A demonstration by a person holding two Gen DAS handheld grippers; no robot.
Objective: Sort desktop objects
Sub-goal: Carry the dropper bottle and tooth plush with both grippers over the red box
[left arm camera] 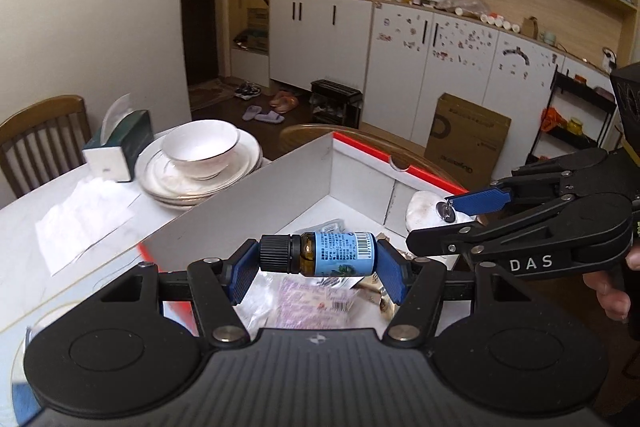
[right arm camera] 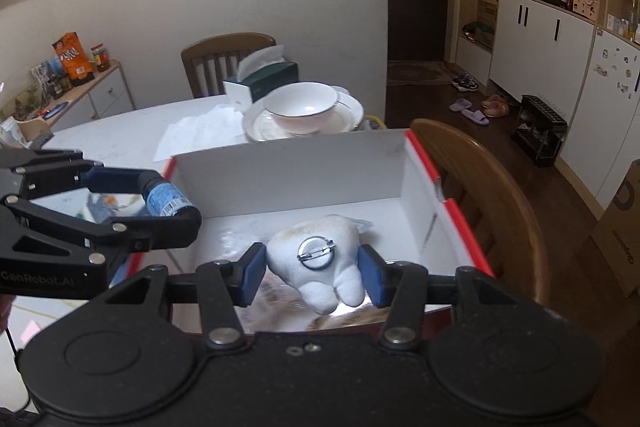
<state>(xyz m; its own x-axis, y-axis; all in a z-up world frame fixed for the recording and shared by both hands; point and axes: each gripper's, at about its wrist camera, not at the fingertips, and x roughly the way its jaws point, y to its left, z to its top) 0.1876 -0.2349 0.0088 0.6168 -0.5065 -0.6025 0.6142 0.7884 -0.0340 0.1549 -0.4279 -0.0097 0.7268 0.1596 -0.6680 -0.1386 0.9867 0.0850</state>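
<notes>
Left gripper (left arm camera: 316, 263) clamps a small blue-labelled bottle (left arm camera: 336, 253) sideways; right gripper (right arm camera: 312, 267) grips a white tooth-shaped plush (right arm camera: 320, 267), both above the red-edged box (right arm camera: 288, 171).

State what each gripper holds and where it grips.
Left gripper: small blue-labelled amber bottle, clamped end to end, cap and base. Right gripper: white tooth-shaped plush, by its sides.
</notes>
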